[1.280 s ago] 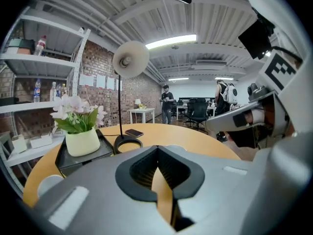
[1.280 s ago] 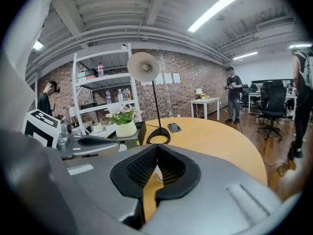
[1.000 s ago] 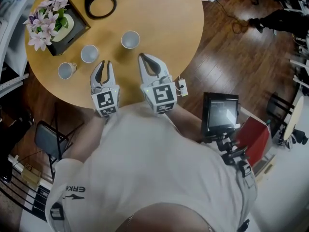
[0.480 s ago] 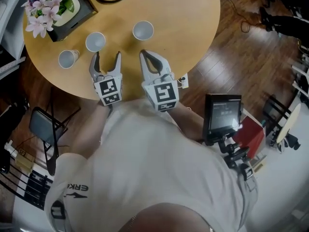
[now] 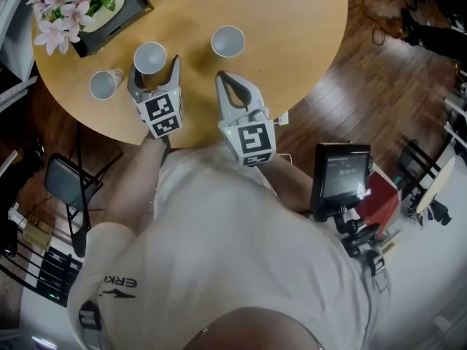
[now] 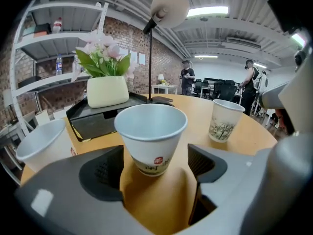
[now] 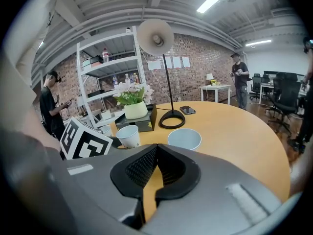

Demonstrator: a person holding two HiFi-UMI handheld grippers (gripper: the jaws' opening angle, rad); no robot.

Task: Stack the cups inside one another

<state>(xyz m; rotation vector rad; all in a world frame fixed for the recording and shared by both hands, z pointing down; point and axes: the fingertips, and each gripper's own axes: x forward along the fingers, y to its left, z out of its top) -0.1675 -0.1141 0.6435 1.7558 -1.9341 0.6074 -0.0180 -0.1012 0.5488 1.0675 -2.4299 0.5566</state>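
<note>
I'm looking steeply down at the round wooden table (image 5: 292, 42), which is filling the top of the head view, with the pink flowers (image 5: 62, 13) sitting on a black tray at its far left.

My left gripper (image 5: 155, 70) is reaching over the near edge. Its jaws have just been opening and are now standing wide apart. The middle cup (image 5: 149, 57) is standing upright between the jaw tips, and in the left gripper view I'm seeing a sliver of table on either side of its base, so no pad is pressing on it.

My right gripper (image 5: 222, 77) is hovering just beside the left one, with its jaws closed tight together and nothing between them.

The right cup (image 5: 228, 41) is standing a little beyond those closed tips. The left cup (image 5: 104, 84) is sitting by the table's edge, just beside the left gripper. All three are standing apart, mouths up, with none nested.
</note>
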